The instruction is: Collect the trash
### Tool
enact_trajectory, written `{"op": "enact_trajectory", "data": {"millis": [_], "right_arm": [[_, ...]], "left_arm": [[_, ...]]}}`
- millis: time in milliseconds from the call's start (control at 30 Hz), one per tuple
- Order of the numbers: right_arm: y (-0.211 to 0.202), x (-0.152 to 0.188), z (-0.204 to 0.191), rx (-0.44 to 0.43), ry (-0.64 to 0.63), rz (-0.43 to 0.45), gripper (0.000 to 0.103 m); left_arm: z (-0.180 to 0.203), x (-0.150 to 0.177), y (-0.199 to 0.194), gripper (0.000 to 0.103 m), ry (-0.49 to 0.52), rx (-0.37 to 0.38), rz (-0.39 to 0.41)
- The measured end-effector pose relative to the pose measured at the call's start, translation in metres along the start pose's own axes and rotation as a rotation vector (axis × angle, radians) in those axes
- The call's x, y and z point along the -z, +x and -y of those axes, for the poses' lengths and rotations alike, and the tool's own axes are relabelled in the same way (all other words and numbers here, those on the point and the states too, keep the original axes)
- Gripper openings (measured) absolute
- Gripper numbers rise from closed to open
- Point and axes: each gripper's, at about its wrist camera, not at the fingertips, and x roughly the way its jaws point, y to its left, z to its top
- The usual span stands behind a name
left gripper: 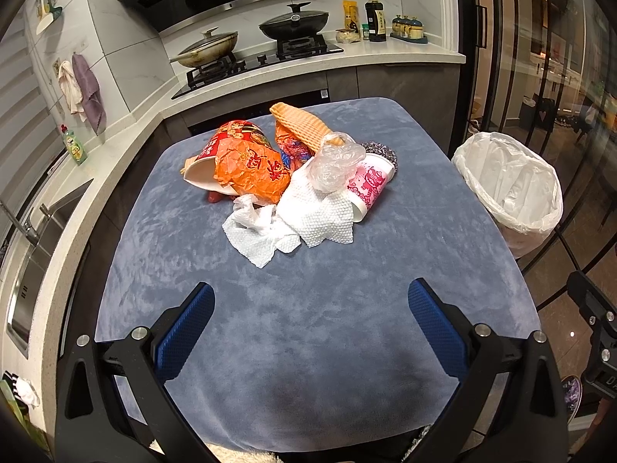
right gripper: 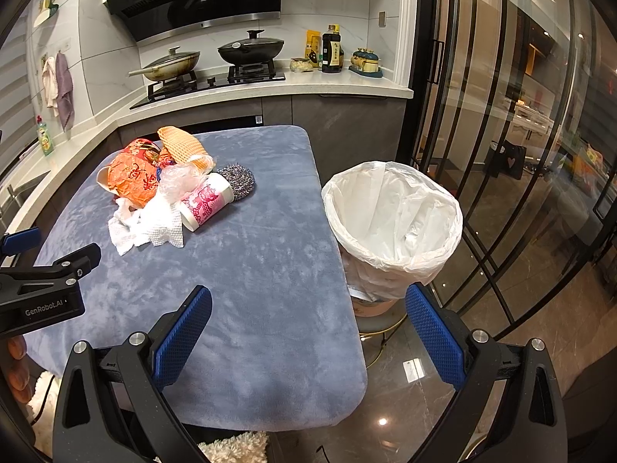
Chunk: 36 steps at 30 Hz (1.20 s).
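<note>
A pile of trash lies at the far middle of the blue-grey table [left gripper: 308, 328]: a red noodle cup with an orange wrapper [left gripper: 246, 166], an orange cloth [left gripper: 300, 125], white paper towels [left gripper: 293, 220], a clear plastic bag [left gripper: 335, 162], a pink paper cup [left gripper: 368, 187] and a steel scourer [left gripper: 381, 152]. The right wrist view shows the same pile, with paper towels [right gripper: 150, 227] and pink cup [right gripper: 206, 200]. My left gripper [left gripper: 310, 305] is open and empty, short of the pile. My right gripper [right gripper: 308, 308] is open and empty over the table's right edge. A white-lined bin [right gripper: 393, 220] stands right of the table.
A kitchen counter with a stove and two pans [left gripper: 262, 38] runs behind the table. A sink [left gripper: 34, 247] is at the left. Glass sliding doors [right gripper: 501, 115] are at the right. The left gripper's body [right gripper: 42, 285] shows at the left of the right wrist view.
</note>
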Motion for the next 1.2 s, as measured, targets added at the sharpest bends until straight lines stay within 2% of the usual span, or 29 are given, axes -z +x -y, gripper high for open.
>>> {"op": "enact_trajectory", "data": {"millis": [1033,1200], "right_arm": [[0.001,-0.002,-0.002,0.0,0.003,0.003,0.096],[0.005,-0.005,-0.014,0.003,0.02,0.002,0.096]], "left_arm": [[0.007,0.0,0.0,0.096,-0.001,0.012,0.004],[0.008,0.001,0.002,0.096,-0.011,0.022,-0.002]]}}
